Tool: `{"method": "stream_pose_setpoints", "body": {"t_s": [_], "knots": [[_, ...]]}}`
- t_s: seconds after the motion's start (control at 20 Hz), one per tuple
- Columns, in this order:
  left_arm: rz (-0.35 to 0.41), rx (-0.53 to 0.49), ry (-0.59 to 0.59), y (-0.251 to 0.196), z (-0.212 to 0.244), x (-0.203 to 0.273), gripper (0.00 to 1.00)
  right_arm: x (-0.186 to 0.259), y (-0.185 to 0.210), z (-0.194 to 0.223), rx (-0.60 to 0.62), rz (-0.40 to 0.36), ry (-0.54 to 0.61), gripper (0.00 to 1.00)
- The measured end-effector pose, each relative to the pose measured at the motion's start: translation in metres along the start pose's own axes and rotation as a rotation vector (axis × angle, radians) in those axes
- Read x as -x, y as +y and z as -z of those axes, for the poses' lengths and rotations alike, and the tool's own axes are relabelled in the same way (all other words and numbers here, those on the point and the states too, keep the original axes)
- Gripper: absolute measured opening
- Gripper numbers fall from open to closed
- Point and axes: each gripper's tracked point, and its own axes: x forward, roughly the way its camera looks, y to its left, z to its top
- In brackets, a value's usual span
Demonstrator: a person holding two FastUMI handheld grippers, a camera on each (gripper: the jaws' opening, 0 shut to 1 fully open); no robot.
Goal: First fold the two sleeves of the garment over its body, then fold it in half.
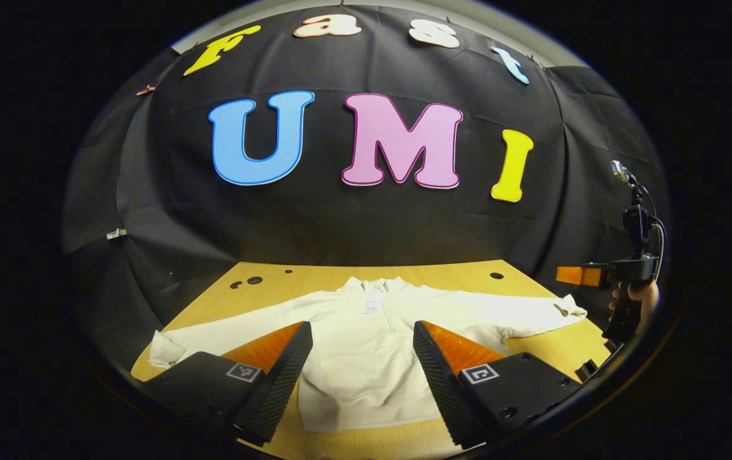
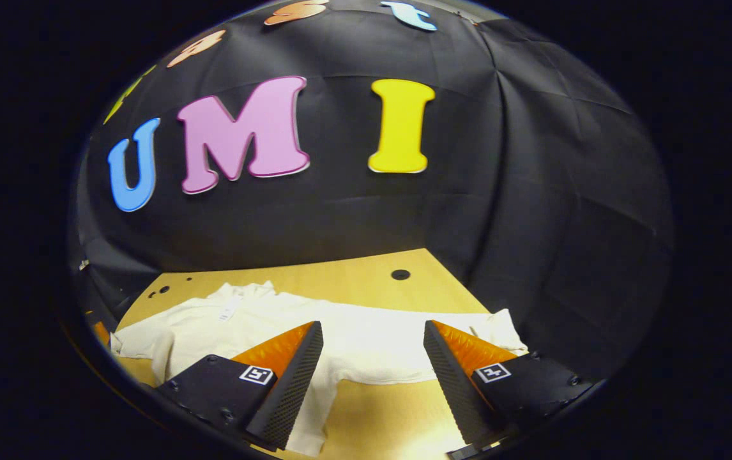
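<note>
A cream long-sleeved garment (image 1: 366, 345) lies flat on the wooden table (image 1: 455, 271), collar toward the wall and both sleeves spread out sideways. My left gripper (image 1: 361, 370) hovers open above the garment's body, nothing between its fingers. Its left sleeve cuff (image 1: 165, 350) lies near the table's left edge; the right cuff (image 1: 569, 306) lies at the right. In the right gripper view, my right gripper (image 2: 372, 374) stands open above the right sleeve (image 2: 379, 345), whose cuff (image 2: 500, 329) lies beyond its right finger. In the left gripper view, the right gripper (image 1: 580, 275) shows at far right, held by a hand (image 1: 640, 292).
The table has a few round holes near its back edge (image 1: 254, 280) (image 2: 400, 275). Black cloth walls close in behind and on both sides. Bare wood shows in front of the garment's hem (image 1: 366, 441).
</note>
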Motion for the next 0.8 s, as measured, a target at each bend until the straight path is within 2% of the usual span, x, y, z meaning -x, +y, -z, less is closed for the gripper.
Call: {"method": "stream_pose_setpoints", "body": {"t_s": [0.15,0.35,0.6,0.8], "knots": [[-0.016,0.0,0.033,-0.003,0.011,-0.011,0.98,-0.03,-0.054,0.011,-0.04,0.119,0.062,0.98],[-0.051,0.02,0.069,-0.001,0.022,-0.031,0.97,-0.075,-0.109,0.03,-0.022,0.224,0.133,0.98],[-0.096,0.037,0.107,0.003,0.03,-0.045,0.98,-0.118,-0.151,0.074,-0.012,0.276,0.273,0.99],[-0.122,0.06,0.121,0.004,0.035,-0.054,0.98,-0.13,-0.178,0.099,0.03,0.309,0.343,0.98]]}}
